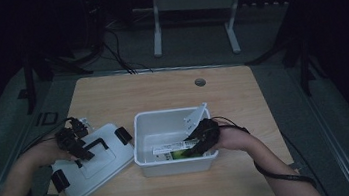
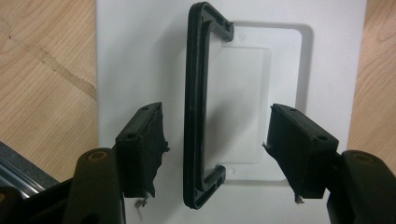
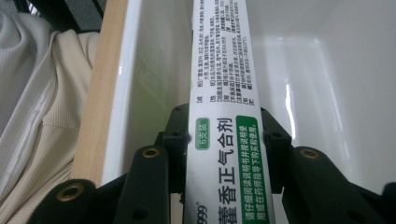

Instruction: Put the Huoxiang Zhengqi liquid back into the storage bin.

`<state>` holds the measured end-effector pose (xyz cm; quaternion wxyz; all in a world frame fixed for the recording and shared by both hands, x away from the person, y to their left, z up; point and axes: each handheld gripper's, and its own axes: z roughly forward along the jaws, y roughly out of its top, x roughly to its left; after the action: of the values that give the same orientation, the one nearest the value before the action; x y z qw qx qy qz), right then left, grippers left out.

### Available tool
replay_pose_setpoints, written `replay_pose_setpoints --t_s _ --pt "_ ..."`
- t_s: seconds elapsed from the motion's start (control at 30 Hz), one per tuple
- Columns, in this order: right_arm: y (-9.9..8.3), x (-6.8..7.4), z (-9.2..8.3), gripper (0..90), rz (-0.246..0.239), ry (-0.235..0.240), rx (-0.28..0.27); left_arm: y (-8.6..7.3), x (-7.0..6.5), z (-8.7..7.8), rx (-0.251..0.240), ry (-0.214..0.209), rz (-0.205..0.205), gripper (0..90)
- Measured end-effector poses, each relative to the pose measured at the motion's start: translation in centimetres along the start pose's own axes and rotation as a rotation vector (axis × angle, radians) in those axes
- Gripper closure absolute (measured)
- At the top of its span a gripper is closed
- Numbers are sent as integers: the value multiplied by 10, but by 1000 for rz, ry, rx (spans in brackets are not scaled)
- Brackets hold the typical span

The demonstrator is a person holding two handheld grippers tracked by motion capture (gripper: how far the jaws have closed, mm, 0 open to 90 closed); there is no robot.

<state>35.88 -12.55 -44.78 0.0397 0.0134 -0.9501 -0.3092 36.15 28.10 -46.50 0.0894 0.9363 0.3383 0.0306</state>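
Note:
A white plastic bin [image 1: 142, 132] stands at the middle of the wooden table. Its white lid [image 1: 101, 168] lies flat to the left, with a black handle [image 2: 196, 107] on top. My left gripper [image 1: 79, 151] hovers over the lid. In the left gripper view it [image 2: 217, 121] is open, jaws either side of the handle and clear of it. My right gripper [image 1: 199, 143] reaches down into the bin and is shut on a long white box with green print [image 3: 219, 56]. The box [image 1: 171, 151] lies along the bin's near wall [image 3: 140, 70].
Black clips [image 1: 123, 134] sit at the lid's ends. A round cable hole [image 1: 200, 81] is in the table's far side. A white metal stand [image 1: 191, 5] and cables lie on the floor beyond. A pale garment [image 3: 42, 116] is beside the table's near edge.

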Motion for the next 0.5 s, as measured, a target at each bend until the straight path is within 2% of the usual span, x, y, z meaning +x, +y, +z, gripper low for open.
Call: replay_pose_setpoints --t_s 0.27,0.37,0.5 --pt "5 1 6 633 2 12 70 1 0 -2 -9 3 0 366" --pt "7 2 11 633 -8 7 120 1 -1 -1 -7 2 0 367" --pt "8 1 12 628 3 19 132 0 0 0 -2 4 1 366"
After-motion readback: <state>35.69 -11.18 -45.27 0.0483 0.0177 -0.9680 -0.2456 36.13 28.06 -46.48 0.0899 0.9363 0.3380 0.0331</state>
